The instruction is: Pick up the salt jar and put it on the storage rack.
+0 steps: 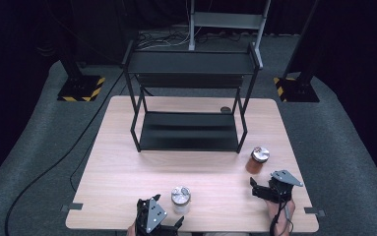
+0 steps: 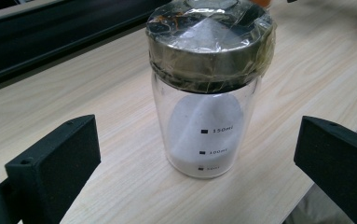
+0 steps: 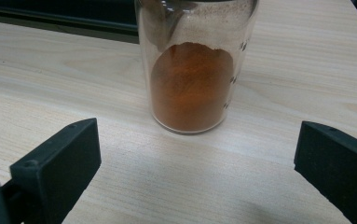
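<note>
A glass jar of white powder (image 1: 180,199) with a taped metal lid stands upright near the table's front edge. My left gripper (image 1: 166,210) is just behind it and open. In the left gripper view the white-powder jar (image 2: 204,93) stands ahead of the wide-apart jaws of the left gripper (image 2: 195,128), untouched. A jar of orange powder (image 1: 257,160) stands at the front right. My right gripper (image 1: 264,181) sits just short of it, open. In the right gripper view the orange-powder jar (image 3: 192,84) lies a little beyond the right gripper (image 3: 198,127).
A black two-tier metal rack (image 1: 191,123) stands on the back half of the wooden table (image 1: 117,167). A small dark round disc (image 1: 225,109) lies beside the rack's right rear leg. Cables run over the grey floor at left.
</note>
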A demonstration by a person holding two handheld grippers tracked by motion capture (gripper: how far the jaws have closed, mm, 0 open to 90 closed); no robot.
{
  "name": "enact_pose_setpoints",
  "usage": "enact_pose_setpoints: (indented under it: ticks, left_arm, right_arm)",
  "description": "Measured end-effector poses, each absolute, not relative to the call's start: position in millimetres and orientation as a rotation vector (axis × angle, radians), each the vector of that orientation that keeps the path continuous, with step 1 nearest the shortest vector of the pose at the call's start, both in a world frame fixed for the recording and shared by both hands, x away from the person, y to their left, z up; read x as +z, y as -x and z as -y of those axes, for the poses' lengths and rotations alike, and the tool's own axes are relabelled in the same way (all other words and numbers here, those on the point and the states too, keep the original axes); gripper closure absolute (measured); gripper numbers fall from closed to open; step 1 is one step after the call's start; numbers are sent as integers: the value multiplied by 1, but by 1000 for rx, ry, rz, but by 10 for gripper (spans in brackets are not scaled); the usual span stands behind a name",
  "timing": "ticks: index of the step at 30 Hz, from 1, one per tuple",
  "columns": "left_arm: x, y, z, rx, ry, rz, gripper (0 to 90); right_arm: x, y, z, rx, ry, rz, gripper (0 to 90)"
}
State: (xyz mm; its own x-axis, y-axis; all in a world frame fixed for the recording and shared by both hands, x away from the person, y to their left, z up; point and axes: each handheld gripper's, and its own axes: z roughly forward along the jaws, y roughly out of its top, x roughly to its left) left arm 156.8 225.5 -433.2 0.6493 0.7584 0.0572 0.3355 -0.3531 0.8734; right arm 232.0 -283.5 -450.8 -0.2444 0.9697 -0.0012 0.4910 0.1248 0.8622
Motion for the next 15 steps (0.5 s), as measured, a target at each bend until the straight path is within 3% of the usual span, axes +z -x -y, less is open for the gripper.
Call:
enact_pose_setpoints:
  ticks: [15]
  left_arm:
    - [-435,-183,-215,513,-1982,-837,0]
  right_arm:
    - [-450,-233,283,1032,-1409,-1823,0]
